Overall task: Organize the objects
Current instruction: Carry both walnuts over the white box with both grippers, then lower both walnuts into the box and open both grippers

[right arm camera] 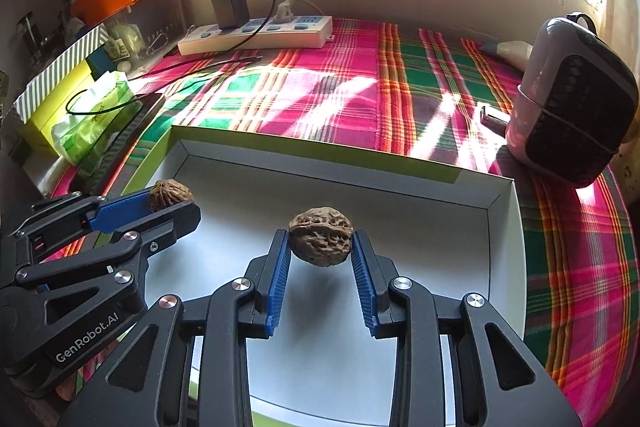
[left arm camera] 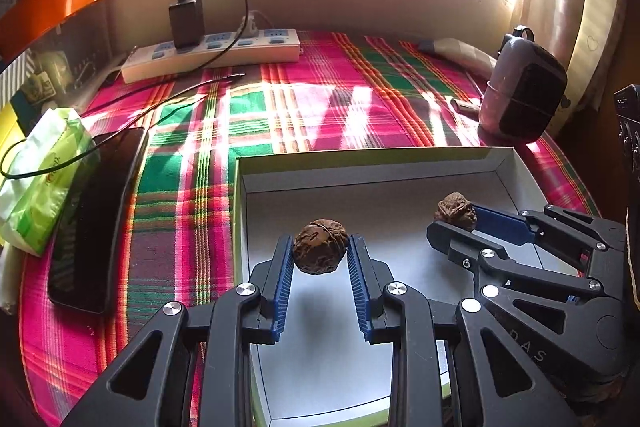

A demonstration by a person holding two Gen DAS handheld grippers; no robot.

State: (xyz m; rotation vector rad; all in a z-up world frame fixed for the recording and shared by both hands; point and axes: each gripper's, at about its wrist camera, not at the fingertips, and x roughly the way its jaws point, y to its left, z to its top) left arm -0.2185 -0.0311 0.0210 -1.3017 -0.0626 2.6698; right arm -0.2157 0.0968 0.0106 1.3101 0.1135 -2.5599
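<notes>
- Currently both grippers hang over the white box (left arm camera: 505, 166), each clamped on a walnut; neither nut touches the box floor.
- Left gripper (left arm camera: 320, 253): blue pads (left arm camera: 283, 287) pinch the darker walnut (left arm camera: 319, 246) at its sides, jaws at a narrow setting; the nut sits lower centre of the left wrist view, a soft shadow below it.
- Right gripper (right arm camera: 321, 243): same grip on the paler walnut (right arm camera: 321, 235), lower centre of the right wrist view, also raised above the floor.
- Each tool shows in the other's view: the right one at lower right of the left view, the left one at lower left of the right view, near the box's left wall.
- Judged step: carrying the nuts in for a set-down; release not yet made.
- Risk: round, ridged shells held only near the pad tips. A tilt or jolt could roll a nut out early.
- Risk: dropped from height, a walnut would likely bounce or roll across the smooth floor and might clear the low wall onto the plaid cloth (left arm camera: 280, 115).
- Risk: the grippers work close together; opening both at once may knock fingers or nudge the neighbour's nut.
- Risk: the phone (left arm camera: 96, 219) and tissue pack (left arm camera: 40, 179) lie at left, close to the box; a wide swing outward could catch them.
</notes>
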